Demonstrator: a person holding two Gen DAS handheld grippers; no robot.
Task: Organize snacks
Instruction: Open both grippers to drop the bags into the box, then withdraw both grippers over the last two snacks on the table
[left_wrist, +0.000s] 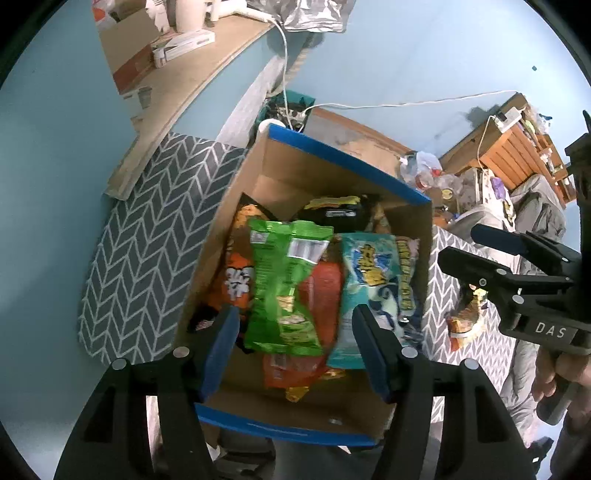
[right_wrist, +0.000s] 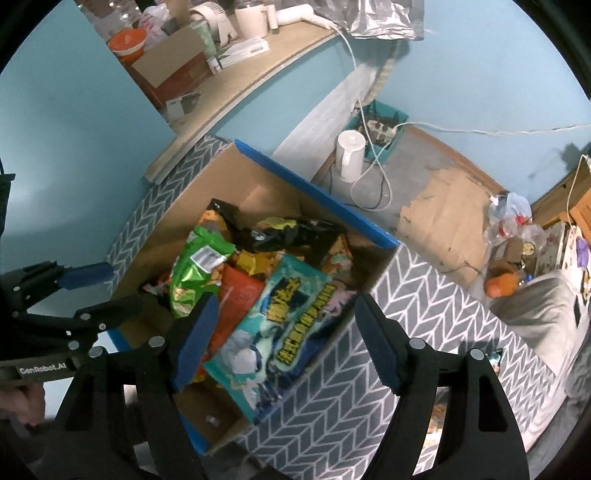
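Note:
A cardboard box (left_wrist: 343, 162) with blue-taped rims stands on the herringbone table cover (left_wrist: 147, 240) and holds several snack bags. A green bag (left_wrist: 284, 280) lies on top at the left, with a light-blue bag (left_wrist: 376, 273) beside it, an orange one (left_wrist: 321, 291) under them and a black-and-yellow one (left_wrist: 336, 210) at the far end. My left gripper (left_wrist: 295, 321) hangs open over the green bag, its pads clear of it. My right gripper (right_wrist: 286, 306) is open above the light-blue bag (right_wrist: 291, 317), holding nothing. One more snack bag (left_wrist: 463, 321) lies on the table right of the box.
A wooden shelf (left_wrist: 177, 85) with boxes and bottles runs along the blue wall. On the floor behind the box (right_wrist: 314, 192) stand a white kettle (right_wrist: 349, 155) and cables, with torn cardboard (right_wrist: 443, 214) and plastic clutter (right_wrist: 513, 221). A hand (left_wrist: 554, 373) grips the right gripper's handle.

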